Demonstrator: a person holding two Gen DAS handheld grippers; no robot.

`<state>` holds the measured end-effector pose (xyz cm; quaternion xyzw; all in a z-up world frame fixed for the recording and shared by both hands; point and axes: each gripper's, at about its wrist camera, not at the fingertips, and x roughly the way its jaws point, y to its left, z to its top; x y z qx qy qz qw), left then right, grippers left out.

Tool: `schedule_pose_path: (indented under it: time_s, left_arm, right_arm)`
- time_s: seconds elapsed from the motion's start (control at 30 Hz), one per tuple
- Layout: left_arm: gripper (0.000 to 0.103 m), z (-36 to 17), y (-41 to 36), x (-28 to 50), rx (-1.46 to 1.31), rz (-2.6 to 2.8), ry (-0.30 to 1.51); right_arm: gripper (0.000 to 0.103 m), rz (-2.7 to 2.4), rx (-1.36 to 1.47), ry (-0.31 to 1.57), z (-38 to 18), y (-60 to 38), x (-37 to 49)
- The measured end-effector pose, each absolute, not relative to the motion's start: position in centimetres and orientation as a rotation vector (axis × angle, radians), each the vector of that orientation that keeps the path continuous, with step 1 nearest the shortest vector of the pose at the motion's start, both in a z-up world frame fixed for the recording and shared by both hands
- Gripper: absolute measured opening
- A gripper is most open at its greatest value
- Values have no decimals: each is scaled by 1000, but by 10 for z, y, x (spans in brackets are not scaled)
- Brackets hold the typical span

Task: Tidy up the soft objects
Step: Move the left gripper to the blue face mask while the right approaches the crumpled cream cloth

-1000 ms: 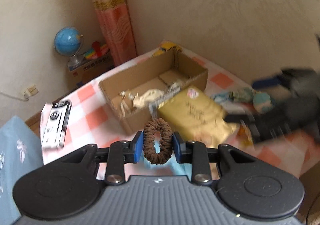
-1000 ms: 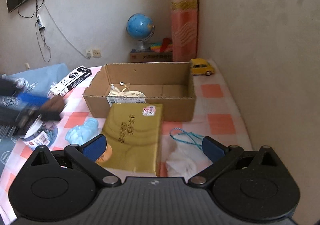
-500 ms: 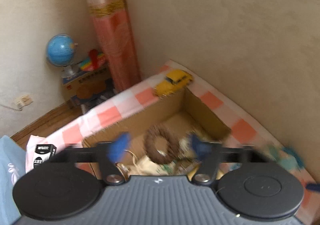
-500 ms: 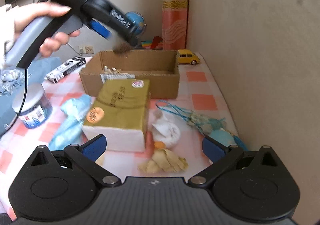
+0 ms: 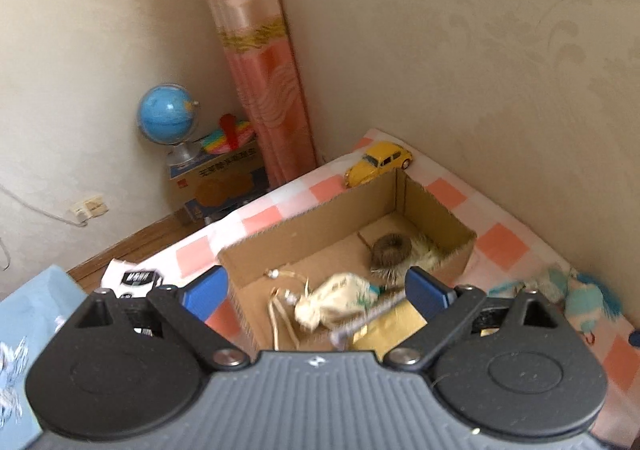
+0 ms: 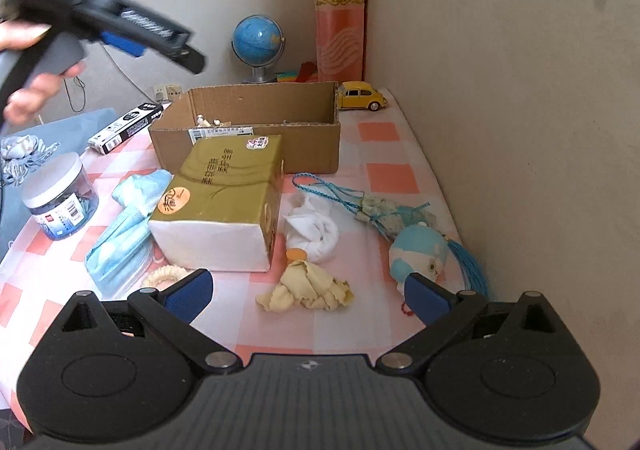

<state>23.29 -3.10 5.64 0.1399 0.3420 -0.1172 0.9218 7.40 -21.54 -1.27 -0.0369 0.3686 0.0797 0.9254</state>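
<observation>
Checkered counter meets the wall; brown scrunchie lies in the cardboard box's far corner. Left claw and right claw both gape empty.

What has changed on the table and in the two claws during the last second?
The left claw carried the brown hair tie from in front of the cardboard box to above it, opened, and let it drop; it now lies inside the box, at the far right end. The right claw drew back a little. It stayed open and empty, and the gold tissue pack and yellow toy car kept their places.
</observation>
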Motion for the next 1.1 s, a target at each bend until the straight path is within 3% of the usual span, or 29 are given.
schedule_pose_path:
  time_s: [0.63, 1.1]
  left_arm:
    - [95, 29, -4, 92, 221, -227, 833]
    - [94, -27, -5, 98, 156, -181, 858]
  right_arm:
    - [103, 207, -89, 759, -13, -202, 64]
    - [103, 189, -126, 827, -41, -204, 69]
